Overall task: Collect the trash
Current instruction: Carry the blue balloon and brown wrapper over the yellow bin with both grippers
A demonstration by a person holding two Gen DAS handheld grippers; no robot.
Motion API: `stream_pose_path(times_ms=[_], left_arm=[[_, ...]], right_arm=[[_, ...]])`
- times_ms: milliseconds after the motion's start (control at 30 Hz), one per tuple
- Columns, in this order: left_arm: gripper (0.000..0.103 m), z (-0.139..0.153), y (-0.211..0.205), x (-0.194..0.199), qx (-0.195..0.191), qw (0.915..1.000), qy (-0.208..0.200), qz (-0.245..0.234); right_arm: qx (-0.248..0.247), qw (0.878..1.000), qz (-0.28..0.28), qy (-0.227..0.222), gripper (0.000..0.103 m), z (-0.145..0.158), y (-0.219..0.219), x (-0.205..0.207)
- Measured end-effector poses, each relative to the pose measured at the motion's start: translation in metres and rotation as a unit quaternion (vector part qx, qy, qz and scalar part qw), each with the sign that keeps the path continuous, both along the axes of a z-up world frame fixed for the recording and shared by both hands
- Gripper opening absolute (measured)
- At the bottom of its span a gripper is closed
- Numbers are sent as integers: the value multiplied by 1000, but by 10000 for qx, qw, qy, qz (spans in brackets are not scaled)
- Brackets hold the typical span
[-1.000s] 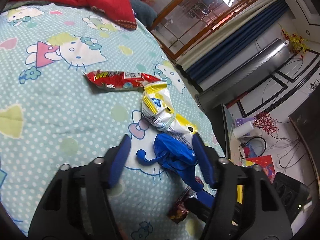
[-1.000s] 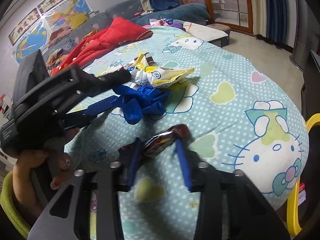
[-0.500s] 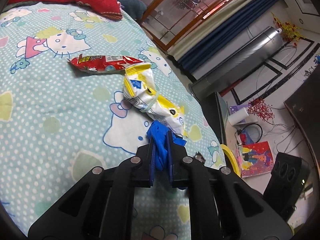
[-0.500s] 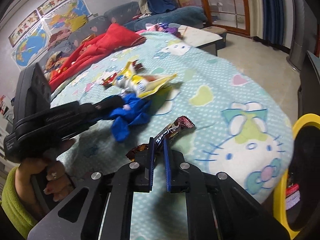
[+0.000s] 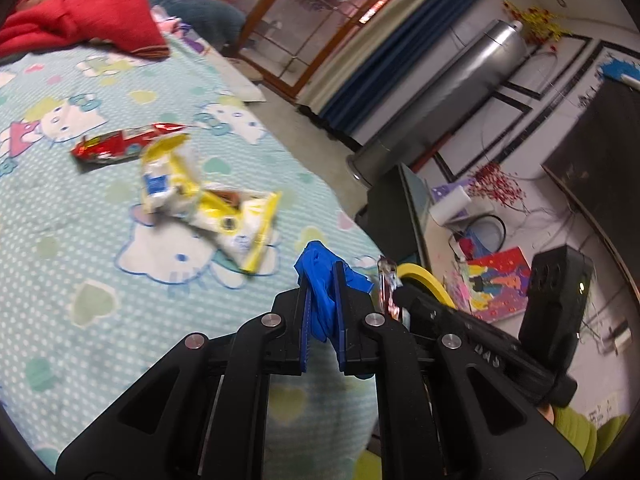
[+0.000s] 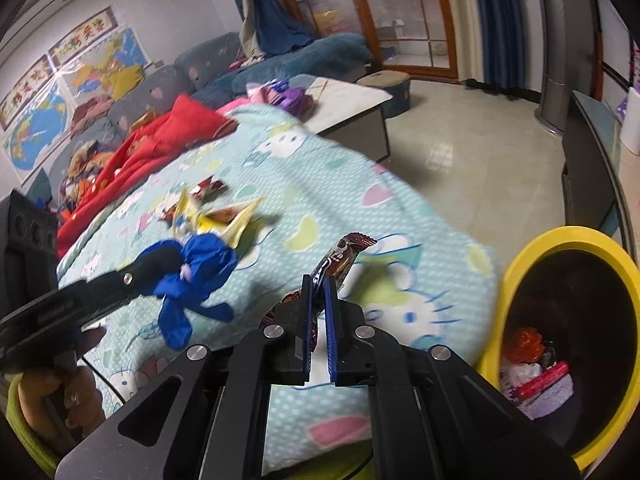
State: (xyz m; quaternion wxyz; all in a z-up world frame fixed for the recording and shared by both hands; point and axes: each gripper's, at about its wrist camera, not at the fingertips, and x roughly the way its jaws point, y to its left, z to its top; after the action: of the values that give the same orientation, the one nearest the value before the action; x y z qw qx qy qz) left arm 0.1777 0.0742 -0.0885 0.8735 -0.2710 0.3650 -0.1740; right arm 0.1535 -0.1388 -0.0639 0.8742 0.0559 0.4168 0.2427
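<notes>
Right wrist view: both tongs lifted off the bed (image 6: 400,208), each clamping a piece of trash.
From left — the left tongs (image 6: 176,256) pinch a blue glove (image 6: 200,276), yellow-white wrappers (image 6: 224,216) lie on the bed behind it, the right tongs (image 6: 318,292) grip a dark candy wrapper (image 6: 340,258) — a yellow bin (image 6: 532,256) stands beside the bed.

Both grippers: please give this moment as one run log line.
left gripper: shut on glove | right gripper: shut on wrapper | bin: right of bed, holds trash
</notes>
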Motion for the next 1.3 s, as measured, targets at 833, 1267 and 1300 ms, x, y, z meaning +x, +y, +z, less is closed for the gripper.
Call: stream_pose_path(times_ms=[833,1267,1300], left_arm=[[5,26,-114,-8,677,9910,-492,-1043],[5,30,-167,-4,943,9832,-702,-1398],[5,30,-169,-4,958,9826,-711,-1420]], right_arm=[[467,9931,-1040,-286,6,23,-109,-4],[552,9861,-1545,-252,6,16,-157,-9],[538,9857,-1578,-246,6,15,-159,-9]])
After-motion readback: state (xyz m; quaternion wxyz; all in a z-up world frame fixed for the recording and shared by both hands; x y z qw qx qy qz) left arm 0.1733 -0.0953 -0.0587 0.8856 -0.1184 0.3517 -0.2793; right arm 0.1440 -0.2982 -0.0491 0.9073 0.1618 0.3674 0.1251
